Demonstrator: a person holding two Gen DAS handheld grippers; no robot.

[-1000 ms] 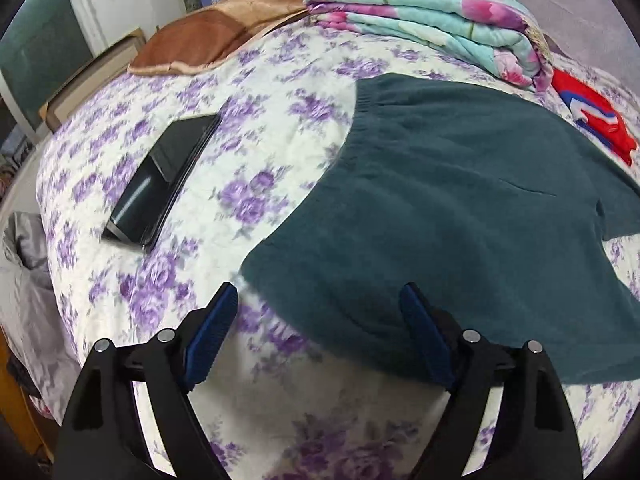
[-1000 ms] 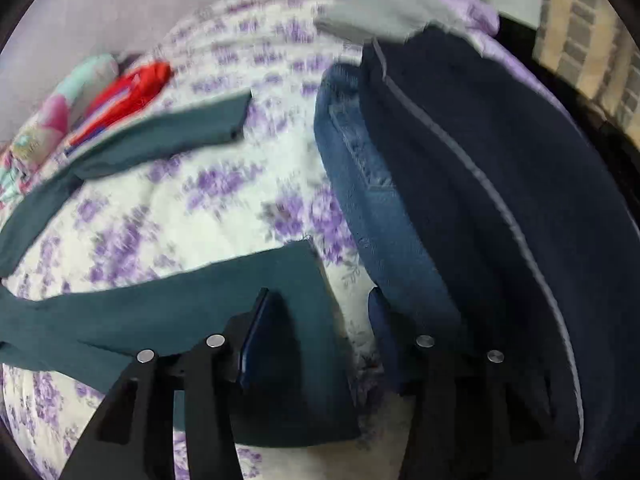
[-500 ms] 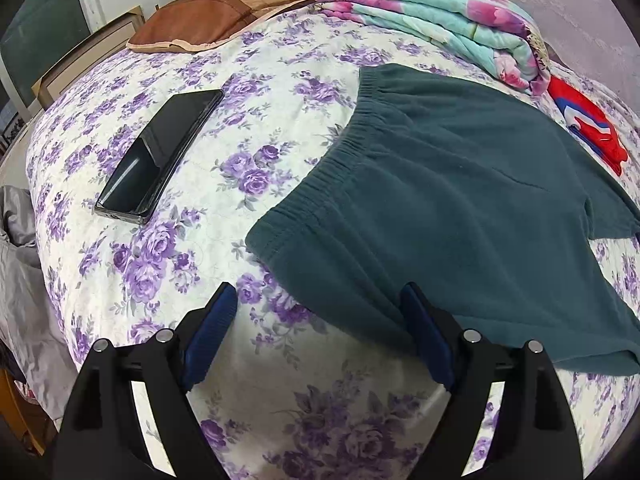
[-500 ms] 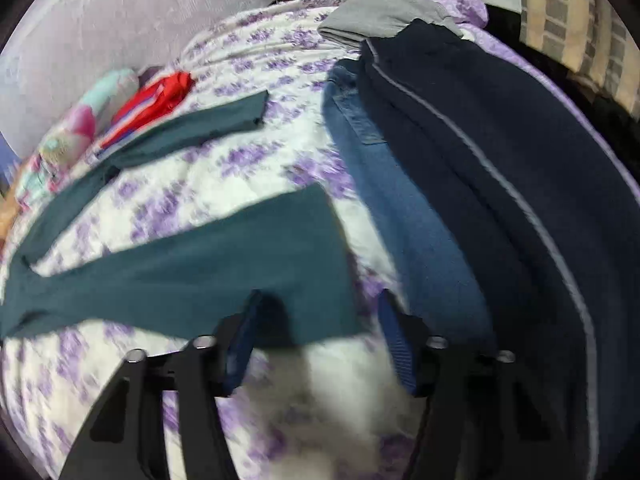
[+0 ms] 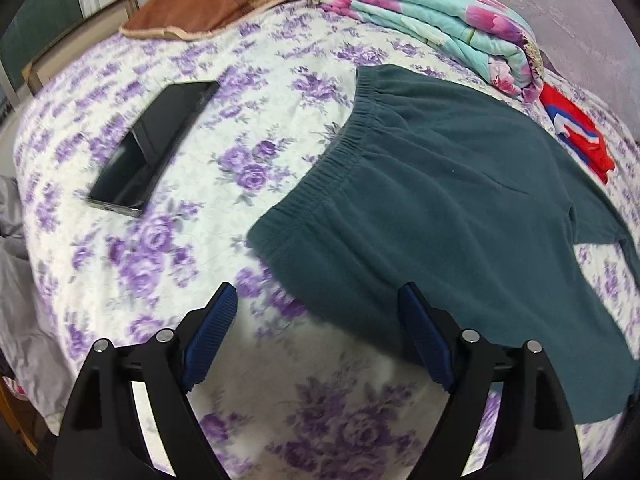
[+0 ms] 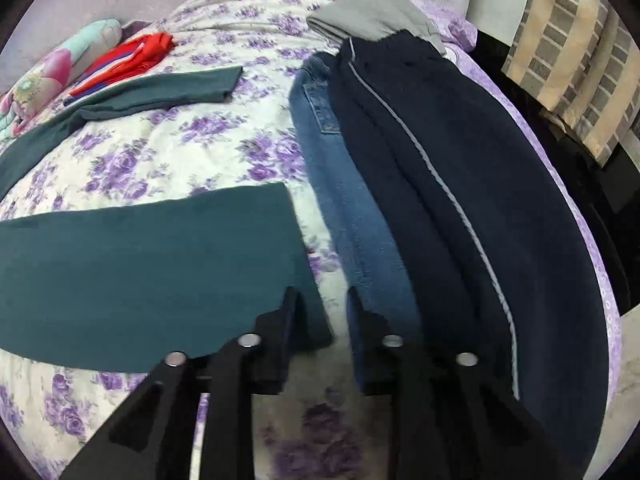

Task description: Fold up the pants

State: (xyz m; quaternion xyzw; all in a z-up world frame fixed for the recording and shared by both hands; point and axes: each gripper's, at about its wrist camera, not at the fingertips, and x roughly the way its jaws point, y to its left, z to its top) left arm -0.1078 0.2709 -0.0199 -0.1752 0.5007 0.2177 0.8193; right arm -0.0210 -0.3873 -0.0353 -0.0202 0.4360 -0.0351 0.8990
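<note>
Left gripper (image 5: 316, 320): jaws spread wide, nothing between the pads; poised above the bedspread (image 5: 248, 128) with the near corner of the green pants (image 5: 460, 208) just ahead of its right finger

Right gripper (image 6: 320, 304): jaws part-way apart and opening; the corner of the pants' near leg hem (image 6: 280, 240) lies between them, the left finger over the cloth; whether a pad presses on it cannot be told

Bedspread: white, printed with purple flowers; bears everything listed

Phone (image 5: 156, 148): dark slab lying flat to the left of the waistband, well apart from the pants

Blue jeans (image 6: 348, 200): laid lengthwise just right of the near leg hem, partly under the navy trousers (image 6: 480, 200), which carry a pale side stripe

Grey garment (image 6: 372, 16): folded, at the far end of the navy trousers

Red garment (image 6: 132, 56): striped blue and white, beside the far leg

Floral quilt (image 5: 440, 16): folded, pink and turquoise, beyond the waistband

Brown cushion (image 5: 208, 4): far left edge of the bed

Green pants: dark teal fleece, spread flat across the bed, elastic waistband (image 5: 348, 136) gathered, legs splayed apart, far leg (image 6: 160, 88) angled away, unfolded
</note>
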